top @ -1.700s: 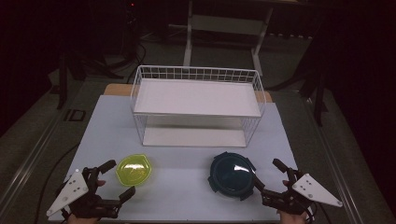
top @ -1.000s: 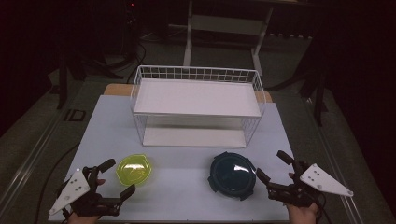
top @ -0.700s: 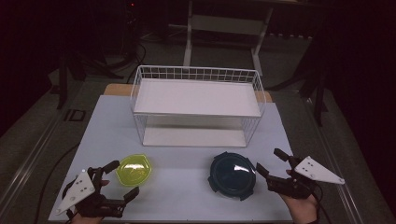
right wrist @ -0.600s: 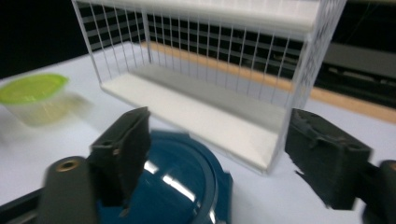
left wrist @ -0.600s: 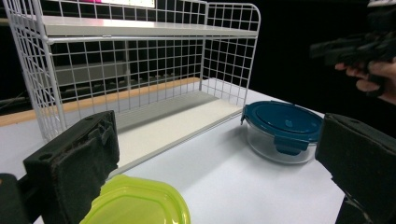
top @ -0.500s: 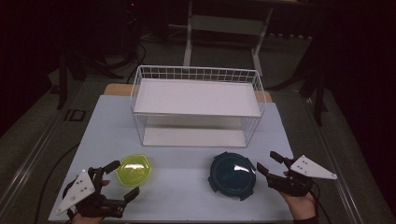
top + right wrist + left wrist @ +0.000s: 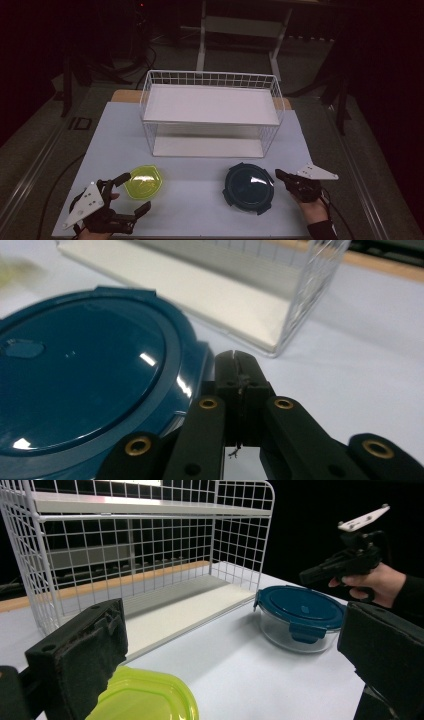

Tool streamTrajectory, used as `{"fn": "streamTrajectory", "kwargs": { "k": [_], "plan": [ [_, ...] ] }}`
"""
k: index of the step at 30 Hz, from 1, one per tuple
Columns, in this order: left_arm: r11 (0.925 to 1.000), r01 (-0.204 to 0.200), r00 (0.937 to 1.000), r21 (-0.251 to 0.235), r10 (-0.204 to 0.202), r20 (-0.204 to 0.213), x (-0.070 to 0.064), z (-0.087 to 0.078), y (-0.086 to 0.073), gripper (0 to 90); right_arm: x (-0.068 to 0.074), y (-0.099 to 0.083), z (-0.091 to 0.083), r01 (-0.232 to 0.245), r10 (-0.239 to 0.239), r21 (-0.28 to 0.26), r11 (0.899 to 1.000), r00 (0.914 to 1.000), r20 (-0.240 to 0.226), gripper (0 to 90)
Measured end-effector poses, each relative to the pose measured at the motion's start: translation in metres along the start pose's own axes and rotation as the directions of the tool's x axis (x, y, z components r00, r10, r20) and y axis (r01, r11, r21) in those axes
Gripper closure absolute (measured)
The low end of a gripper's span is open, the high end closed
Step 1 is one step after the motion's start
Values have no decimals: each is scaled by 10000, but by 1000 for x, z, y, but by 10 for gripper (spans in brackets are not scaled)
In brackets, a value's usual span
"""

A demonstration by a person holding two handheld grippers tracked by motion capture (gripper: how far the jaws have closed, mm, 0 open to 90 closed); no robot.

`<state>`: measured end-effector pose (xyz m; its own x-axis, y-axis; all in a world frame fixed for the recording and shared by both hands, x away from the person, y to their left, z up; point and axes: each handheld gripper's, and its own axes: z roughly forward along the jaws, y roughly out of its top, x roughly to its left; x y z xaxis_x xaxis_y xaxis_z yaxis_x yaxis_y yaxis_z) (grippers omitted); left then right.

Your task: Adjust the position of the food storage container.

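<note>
**Two Lidded Containers Wait Before the Wire Rack**

A round glass container with a dark blue clip-on lid (image 7: 248, 188) sits at the front right of the white table (image 7: 200, 170), the right gripper (image 7: 239, 371) just beside its rim with jaws pressed together, holding nothing. It looks heavy, rigid and breakable, its lid glossy; the rim or a side clip seems the surest hold. At front left, a yellow-green lidded plastic container (image 7: 143, 181) lies between the wide-spread jaws of the left gripper (image 7: 131, 192), untouched; probably light. Behind both stands a white wire two-tier rack (image 7: 210, 112).
</note>
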<state>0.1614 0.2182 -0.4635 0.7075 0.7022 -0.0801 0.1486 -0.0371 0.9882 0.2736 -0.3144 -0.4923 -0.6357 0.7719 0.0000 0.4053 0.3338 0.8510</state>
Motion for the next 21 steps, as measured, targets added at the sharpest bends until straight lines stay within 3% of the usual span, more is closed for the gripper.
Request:
{"fn": "streamTrajectory", "kwargs": {
  "k": [5, 12, 17, 21],
  "plan": [
    [10000, 34, 10000, 48, -34, 33, 1, 1, -1, 0, 3, -2, 9, 75, -63, 398, 9992, 9996, -289, 900],
    [10000, 26, 10000, 77, -27, 92, -1, 2, -1, 0, 3, -6, 5, -364, 382, 540, 9979, 9987, -325, 900],
    [9999, 10, 9999, 102, -11, 116, -1, 3, -1, 0, 7, -7, 3, -329, 356, 635, 9974, 9985, -404, 900],
    [9999, 65, 9999, 119, -67, 146, -1, 4, -1, 0, 10, -11, -2, -565, 603, 601, 9966, 9962, -632, 900]
  ]
}}
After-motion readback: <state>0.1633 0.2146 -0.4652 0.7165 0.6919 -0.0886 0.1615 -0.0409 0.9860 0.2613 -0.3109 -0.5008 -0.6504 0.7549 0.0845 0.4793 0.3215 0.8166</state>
